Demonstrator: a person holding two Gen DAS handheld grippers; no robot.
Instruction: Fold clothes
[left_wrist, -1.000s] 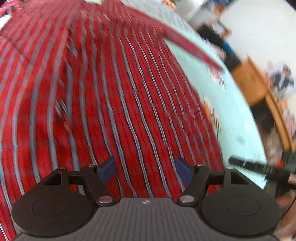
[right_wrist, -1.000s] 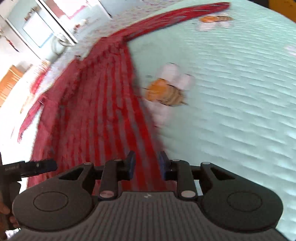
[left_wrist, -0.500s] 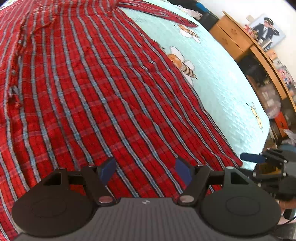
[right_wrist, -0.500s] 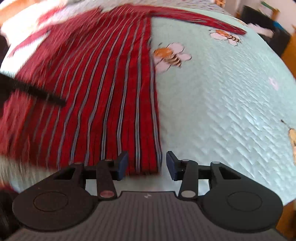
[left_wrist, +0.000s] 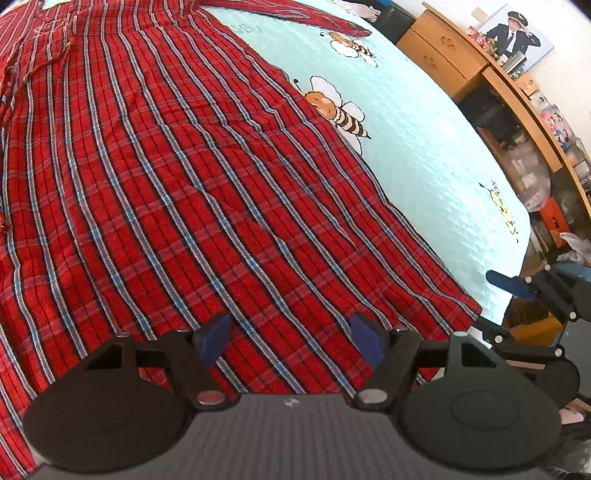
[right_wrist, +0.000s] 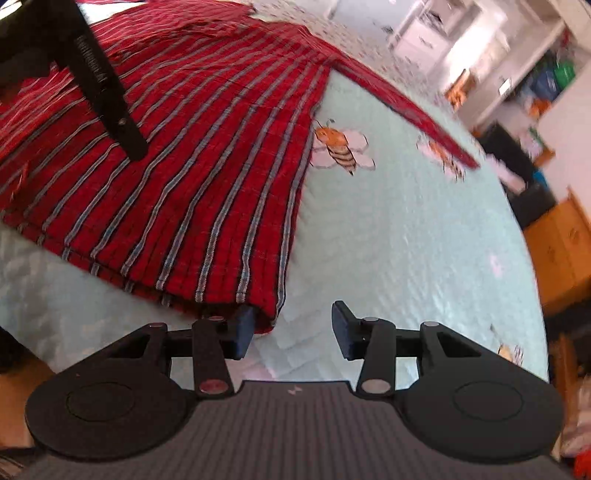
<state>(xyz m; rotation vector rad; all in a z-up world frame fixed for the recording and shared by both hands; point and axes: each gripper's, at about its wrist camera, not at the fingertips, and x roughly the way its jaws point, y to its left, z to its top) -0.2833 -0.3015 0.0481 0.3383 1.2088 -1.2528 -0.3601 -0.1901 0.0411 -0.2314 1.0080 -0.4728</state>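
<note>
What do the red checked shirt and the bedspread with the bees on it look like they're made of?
Red checked shirt: probably woven cotton or a cotton blend, matte; thread-like stripes and soft wrinkles show, no sheen.
Bedspread: looks like quilted or textured fabric, matte pale turquoise; a rippled surface pattern shows, with bees seemingly printed on it.

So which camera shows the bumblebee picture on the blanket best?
The left wrist view: the bee beside the red plaid shirt is sharp, stripes and wings clear. The right wrist view shows the same bee whole too, but slightly blurred.
</note>
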